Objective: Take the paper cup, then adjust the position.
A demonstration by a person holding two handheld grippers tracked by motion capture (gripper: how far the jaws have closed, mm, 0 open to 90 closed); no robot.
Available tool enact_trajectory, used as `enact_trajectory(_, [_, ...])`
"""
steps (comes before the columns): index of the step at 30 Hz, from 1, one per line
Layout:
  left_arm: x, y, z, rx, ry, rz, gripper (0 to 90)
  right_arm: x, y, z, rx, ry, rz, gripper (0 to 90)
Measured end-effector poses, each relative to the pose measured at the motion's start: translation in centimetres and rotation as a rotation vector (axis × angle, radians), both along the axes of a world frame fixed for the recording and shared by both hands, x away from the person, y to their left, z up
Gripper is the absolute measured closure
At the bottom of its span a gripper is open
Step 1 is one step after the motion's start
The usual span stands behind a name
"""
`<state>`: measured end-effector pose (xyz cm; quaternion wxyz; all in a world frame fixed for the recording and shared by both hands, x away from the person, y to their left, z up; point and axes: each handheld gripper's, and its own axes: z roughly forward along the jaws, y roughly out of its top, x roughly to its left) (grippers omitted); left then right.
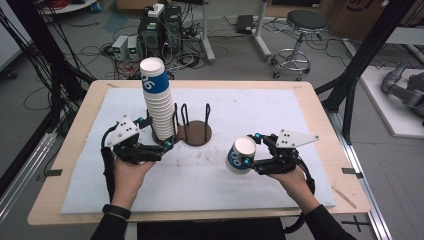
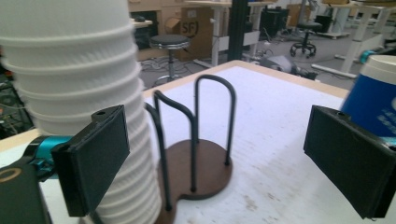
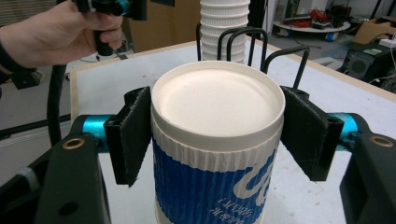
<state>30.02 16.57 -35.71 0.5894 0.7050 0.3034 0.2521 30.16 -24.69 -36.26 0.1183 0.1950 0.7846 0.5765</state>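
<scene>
Right gripper (image 3: 217, 140): I am squeezing a blue-and-white paper cup (image 3: 217, 154), bottom up.
Left gripper (image 2: 217, 158): I am holding it wide open, empty, beside the cup stack (image 1: 156, 100).

Wooden table (image 1: 75, 135), white mat (image 1: 260, 115), brown rack base (image 1: 197, 136).

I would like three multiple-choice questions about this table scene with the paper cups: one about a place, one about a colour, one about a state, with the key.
1. Where does the tall cup stack stand?
A. on the brown wire holder
B. on the stool
C. on the floor

2. What colour is the print on the single cup?
A. red
B. blue
C. green

3. How is the right gripper?
A. open, holding nothing
B. shut on the single cup
C. lying on the table

Key: 1 A, the stack rises from the holder's base. 2 B, a blue band with white letters. 3 B, both pads press the cup's sides.
</scene>
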Motion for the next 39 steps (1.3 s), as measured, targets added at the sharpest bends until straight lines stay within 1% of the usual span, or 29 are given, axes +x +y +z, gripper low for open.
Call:
enact_trajectory(4, [-0.9,-0.7,-0.6,-0.009,0.005,-0.023,6.8,0.1,0.0,0.0,0.001,0.004,0.002,30.0])
enact_trajectory(7, [-1.3,-1.0,-1.3,0.0,0.008,-0.029,6.8,0.0,0.0,-0.1,-0.001,0.0,0.001,30.0])
enact_trajectory(8, [-1.4,-1.0,-1.6,-0.006,0.012,-0.035,6.8,0.1,0.0,-0.1,-0.002,-0.001,0.001,30.0])
enact_trajectory(10, [-1.5,-1.1,-2.0,0.009,0.02,-0.029,6.8,0.0,0.0,-0.1,-0.005,0.0,0.007,30.0])
enact_trajectory(11, [-1.5,-1.1,-2.1,0.005,0.023,-0.033,6.8,0.0,0.1,-0.1,-0.004,-0.004,0.008,30.0])
enact_trajectory(13, [-1.6,-1.2,-2.3,0.017,0.024,-0.03,6.8,0.1,0.1,-0.2,-0.007,-0.003,0.006,30.0])
enact_trajectory(15, [-1.7,-1.3,-2.5,0.008,0.027,-0.041,6.8,0.1,0.1,-0.2,-0.008,-0.002,0.006,30.0])
enact_trajectory(17, [-1.9,-1.4,-2.8,0.01,0.01,-0.039,6.8,0.1,0.1,-0.3,-0.007,0.002,0.0,30.0])
enact_trajectory(18, [-1.9,-1.5,-3.0,0.021,0.007,-0.045,6.8,0.1,0.1,-0.3,-0.008,0.002,-0.006,29.9])
enact_trajectory(20, [-2.0,-1.6,-3.5,0.036,0.011,-0.035,6.8,0.1,0.2,-0.3,-0.007,0.001,-0.006,30.0])
enact_trajectory(22, [-2.1,-1.4,-3.9,0.021,0.018,-0.034,6.8,0.1,0.2,-0.3,-0.009,0.002,-0.008,29.9])
enact_trajectory(24, [-2.2,-1.4,-3.8,0.026,0.011,-0.021,6.8,0.2,0.2,-0.3,-0.011,0.007,-0.008,29.9])
enact_trajectory(26, [-2.4,-1.3,-3.7,0.008,0.003,-0.022,6.8,0.3,0.2,-0.3,-0.009,0.006,-0.011,30.0])
enact_trajectory(28, [-2.5,-1.6,-3.8,0.013,-0.001,-0.025,6.8,0.3,0.1,-0.3,-0.007,0.006,-0.015,30.0])
enact_trajectory(30, [-2.4,-2.0,-3.9,0.03,0.003,-0.032,6.8,0.3,0.1,-0.3,-0.006,0.008,-0.014,30.0])
enact_trajectory(34, [-2.3,-2.8,-4.0,0.049,0.009,-0.075,6.8,0.2,0.3,-0.3,-0.007,0.006,-0.007,30.0])
enact_trajectory(39, [-2.3,-3.7,-4.1,0.055,0.011,-0.134,6.8,0.1,0.2,-0.2,0.003,0.008,-0.001,30.0])
